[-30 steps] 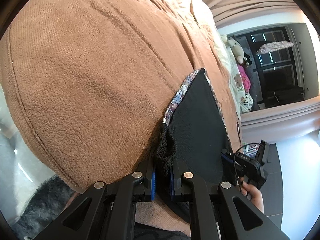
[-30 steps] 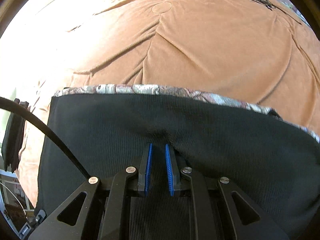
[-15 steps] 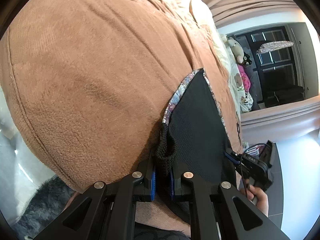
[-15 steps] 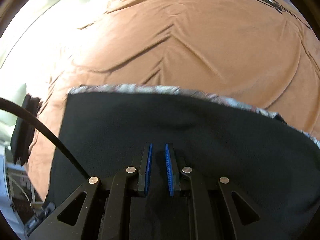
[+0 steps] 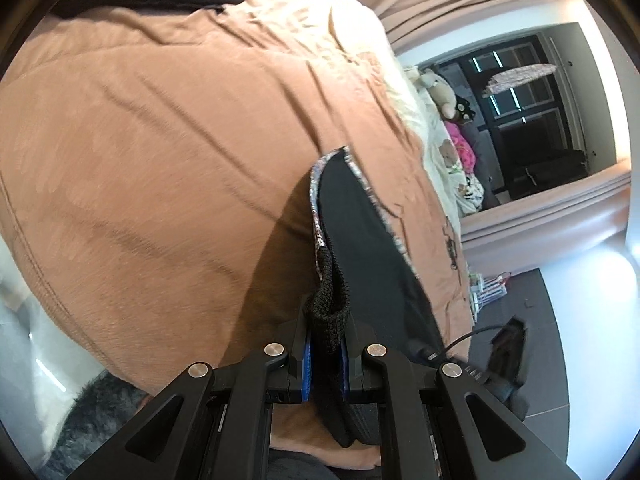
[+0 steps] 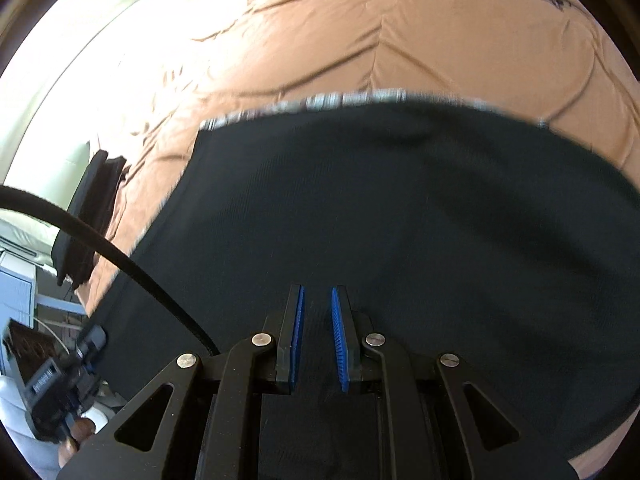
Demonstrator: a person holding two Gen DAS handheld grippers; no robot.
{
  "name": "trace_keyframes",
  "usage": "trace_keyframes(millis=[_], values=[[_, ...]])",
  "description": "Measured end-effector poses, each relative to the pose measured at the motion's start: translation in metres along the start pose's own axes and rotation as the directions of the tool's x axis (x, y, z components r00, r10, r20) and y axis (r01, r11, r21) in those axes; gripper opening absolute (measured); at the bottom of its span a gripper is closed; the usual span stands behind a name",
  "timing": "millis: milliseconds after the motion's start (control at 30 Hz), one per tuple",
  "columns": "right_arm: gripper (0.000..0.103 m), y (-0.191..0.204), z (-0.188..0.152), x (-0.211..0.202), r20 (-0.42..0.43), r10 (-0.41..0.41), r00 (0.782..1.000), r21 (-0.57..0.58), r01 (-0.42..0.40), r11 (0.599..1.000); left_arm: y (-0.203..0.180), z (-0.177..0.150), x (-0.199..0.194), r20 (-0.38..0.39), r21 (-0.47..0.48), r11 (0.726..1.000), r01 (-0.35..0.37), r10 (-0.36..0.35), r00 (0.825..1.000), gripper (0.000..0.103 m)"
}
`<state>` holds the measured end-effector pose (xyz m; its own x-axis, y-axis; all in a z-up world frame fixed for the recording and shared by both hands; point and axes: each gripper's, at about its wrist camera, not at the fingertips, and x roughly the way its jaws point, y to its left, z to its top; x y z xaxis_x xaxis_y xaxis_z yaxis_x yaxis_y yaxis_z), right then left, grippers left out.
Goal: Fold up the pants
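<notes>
- Left tongs (image 5: pixel 325 360) clamp the black pants' (image 5: pixel 360 248) bunched edge, lifted above the brown blanket (image 5: pixel 160 160);
- Right tongs (image 6: pixel 318 340) narrowly parted over fabric, grip unclear;
- Carry both corners level toward twelve o'clock, edges aligned.

The right tool (image 6: pixel 318 336), blue pads slightly apart, sits over black pants (image 6: pixel 400 208) on a brown blanket (image 6: pixel 360 32).
</notes>
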<state>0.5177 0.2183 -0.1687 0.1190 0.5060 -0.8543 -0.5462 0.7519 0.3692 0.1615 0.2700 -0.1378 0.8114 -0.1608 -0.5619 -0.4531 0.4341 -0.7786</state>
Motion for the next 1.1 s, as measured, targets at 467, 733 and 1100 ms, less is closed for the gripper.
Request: trace_keyframes(millis=[467,733,1100], values=[[0.011,-0.022,-0.055,-0.001,-0.055,0.083,0.995,0.139,-0.074,0.987,-0.08,0.016,0.001,-0.015,0.155,0.986,0.057,-0.055,0.998,0.011],[0.012,-0.04,-0.066,-0.017,0.004,0.184,0.983,0.154,-0.182,0.971,-0.134,0.012,0.007,-0.039,0.271,0.957,0.102,-0.095,0.995,0.011],[0.012,-0.11,-0.092,-0.079,0.202,0.176,0.963,0.161,-0.21,0.964,-0.2,-0.008,0.039,-0.117,0.402,0.903,0.152,-0.114,0.987,0.011]])
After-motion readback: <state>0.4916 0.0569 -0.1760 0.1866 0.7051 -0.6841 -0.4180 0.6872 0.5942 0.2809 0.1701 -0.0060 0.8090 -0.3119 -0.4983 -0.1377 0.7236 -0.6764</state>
